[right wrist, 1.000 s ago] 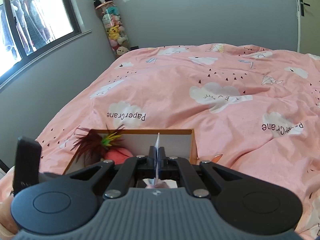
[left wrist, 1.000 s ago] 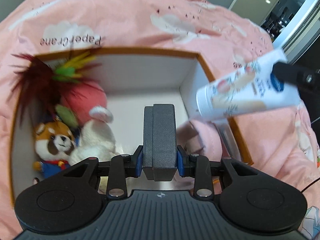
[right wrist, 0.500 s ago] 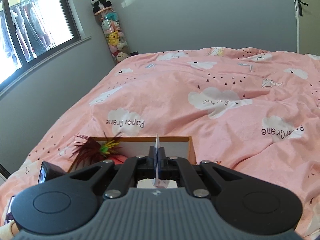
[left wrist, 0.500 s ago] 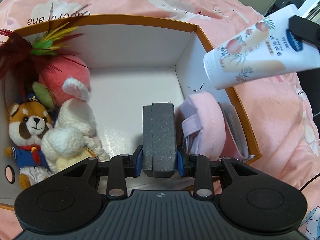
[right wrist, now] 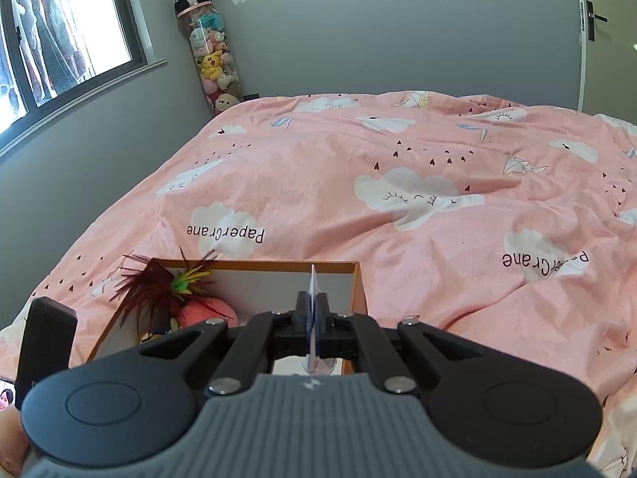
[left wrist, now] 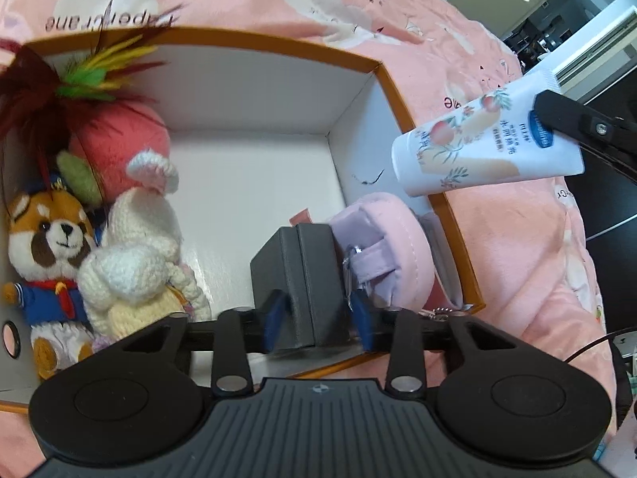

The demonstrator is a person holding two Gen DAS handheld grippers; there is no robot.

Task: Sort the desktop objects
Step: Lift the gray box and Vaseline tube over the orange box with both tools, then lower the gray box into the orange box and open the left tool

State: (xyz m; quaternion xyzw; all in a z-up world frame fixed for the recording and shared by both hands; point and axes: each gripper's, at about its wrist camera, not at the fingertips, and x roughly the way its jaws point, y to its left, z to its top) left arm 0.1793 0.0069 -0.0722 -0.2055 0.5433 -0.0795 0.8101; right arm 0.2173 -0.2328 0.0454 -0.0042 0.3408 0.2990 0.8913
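My left gripper (left wrist: 316,314) is shut on a small dark grey case (left wrist: 302,275), holding it low inside the orange-rimmed white box (left wrist: 278,46). The case hangs just left of a pink pouch (left wrist: 394,247) in the box's right corner. A red panda plush (left wrist: 47,247), a white knitted bunny (left wrist: 135,247) and a pink plush (left wrist: 119,139) with feathers (left wrist: 79,75) fill the left side. My right gripper (right wrist: 313,318) is shut on the flat end of a white cream tube (left wrist: 477,139), which hangs above the box's right wall.
The box sits on a bed with a pink cloud-print duvet (right wrist: 398,199). A tall clear column of plush toys (right wrist: 211,59) stands in the far corner beside a window (right wrist: 67,32). Grey walls surround the bed.
My left gripper has tipped downward and carried the grey case deeper into the box, close beside the pink pouch. The tube and right gripper have stayed in place.
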